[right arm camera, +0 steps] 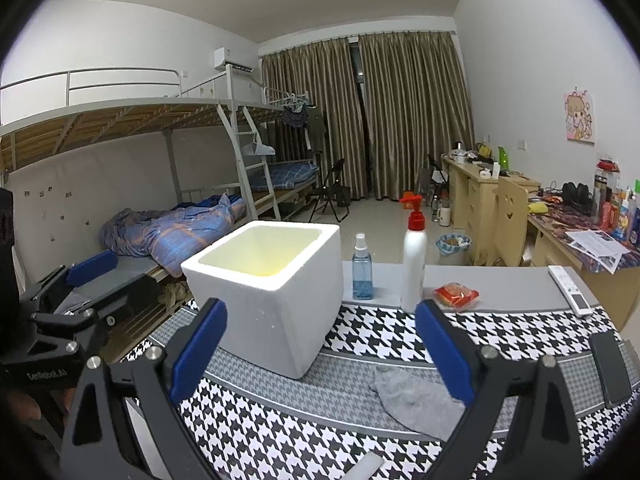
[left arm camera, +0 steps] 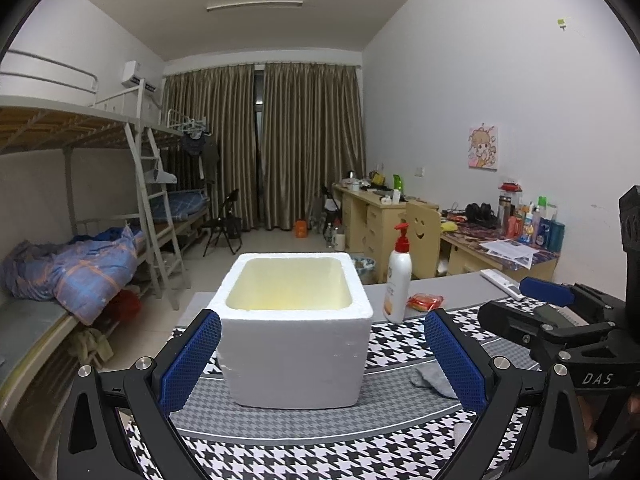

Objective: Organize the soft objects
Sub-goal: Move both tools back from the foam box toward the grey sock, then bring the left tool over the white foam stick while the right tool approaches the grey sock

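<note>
The soft thing I have to sort, a grey sock (right arm camera: 416,402), lies crumpled and flat on the houndstooth cloth (right arm camera: 384,336), just to the right of the white foam box (right arm camera: 266,300) and near its front corner. From my left wrist view only a part of the sock (left arm camera: 434,380) shows, behind the right finger of that gripper. The foam box (left arm camera: 296,340) stands upright with its mouth open, and its yellowish inside looks bare as far as I can see into it.

My right gripper (right arm camera: 320,356) is spread wide, fingers apart with nothing between them; the sock lies just beyond its right finger, and I cannot tell whether they touch. My left gripper (left arm camera: 320,360) is spread as well, its blue pads on either side of the box front without touching it.

Behind the box stand a small blue spray bottle (right arm camera: 362,270) and a white pump bottle (right arm camera: 414,264) with a red head, both upright at the far edge of the cloth. A red snack packet (right arm camera: 456,294) lies beside the pump bottle, and a white remote (right arm camera: 570,290) rests further right on the grey table (right arm camera: 500,280). A dark phone (right arm camera: 610,368) lies near the right edge.
</note>
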`<action>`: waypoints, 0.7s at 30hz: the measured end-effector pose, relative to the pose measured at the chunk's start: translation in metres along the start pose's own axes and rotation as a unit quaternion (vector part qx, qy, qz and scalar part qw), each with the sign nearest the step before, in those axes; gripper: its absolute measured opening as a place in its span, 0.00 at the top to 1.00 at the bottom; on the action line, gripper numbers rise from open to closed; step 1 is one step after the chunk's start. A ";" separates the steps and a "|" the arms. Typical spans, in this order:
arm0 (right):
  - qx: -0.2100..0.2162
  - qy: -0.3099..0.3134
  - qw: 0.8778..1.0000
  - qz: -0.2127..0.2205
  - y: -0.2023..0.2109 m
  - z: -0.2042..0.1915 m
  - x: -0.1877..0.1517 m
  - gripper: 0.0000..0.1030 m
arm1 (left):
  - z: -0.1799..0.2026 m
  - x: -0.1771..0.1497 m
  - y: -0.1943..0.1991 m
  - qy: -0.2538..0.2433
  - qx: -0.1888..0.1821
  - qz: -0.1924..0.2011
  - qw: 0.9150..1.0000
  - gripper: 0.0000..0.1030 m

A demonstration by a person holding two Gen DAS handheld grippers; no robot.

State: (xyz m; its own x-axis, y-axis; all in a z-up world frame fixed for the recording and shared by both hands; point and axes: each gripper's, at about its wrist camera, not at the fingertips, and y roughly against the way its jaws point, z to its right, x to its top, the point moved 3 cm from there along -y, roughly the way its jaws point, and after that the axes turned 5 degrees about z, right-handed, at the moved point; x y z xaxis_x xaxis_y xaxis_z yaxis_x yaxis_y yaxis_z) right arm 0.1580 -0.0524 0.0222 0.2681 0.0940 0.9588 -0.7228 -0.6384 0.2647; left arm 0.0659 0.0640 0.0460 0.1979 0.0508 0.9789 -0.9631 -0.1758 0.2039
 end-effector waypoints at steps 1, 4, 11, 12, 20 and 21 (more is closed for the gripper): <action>-0.002 -0.001 1.000 0.001 0.001 0.001 -0.001 0.06 | 0.001 -0.001 0.000 0.001 -0.002 -0.001 1.000 0.01; -0.006 -0.001 1.000 0.001 0.005 0.004 -0.004 0.06 | 0.004 -0.005 0.000 -0.002 -0.002 -0.002 1.000 0.01; -0.022 -0.010 1.000 -0.001 0.014 0.012 -0.015 0.06 | 0.014 -0.015 -0.005 -0.002 -0.013 -0.013 1.000 0.01; -0.024 -0.011 1.000 -0.002 0.015 0.014 -0.017 0.06 | 0.016 -0.017 -0.006 -0.001 -0.014 -0.014 1.000 0.01; -0.036 -0.017 0.999 -0.010 0.020 0.025 -0.033 0.06 | 0.025 -0.029 -0.008 -0.003 -0.038 -0.021 0.999 0.01; -0.037 -0.016 0.999 -0.011 0.021 0.026 -0.035 0.06 | 0.027 -0.031 -0.008 -0.004 -0.041 -0.023 0.999 0.01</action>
State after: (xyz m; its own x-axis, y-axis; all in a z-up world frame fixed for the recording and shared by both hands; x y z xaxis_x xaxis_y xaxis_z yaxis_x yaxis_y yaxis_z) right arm 0.1504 -0.0890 -0.0085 0.3040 0.0816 0.9492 -0.7613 -0.5782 0.2935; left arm 0.0728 0.0372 0.0142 0.2430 0.0494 0.9688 -0.9647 -0.0926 0.2466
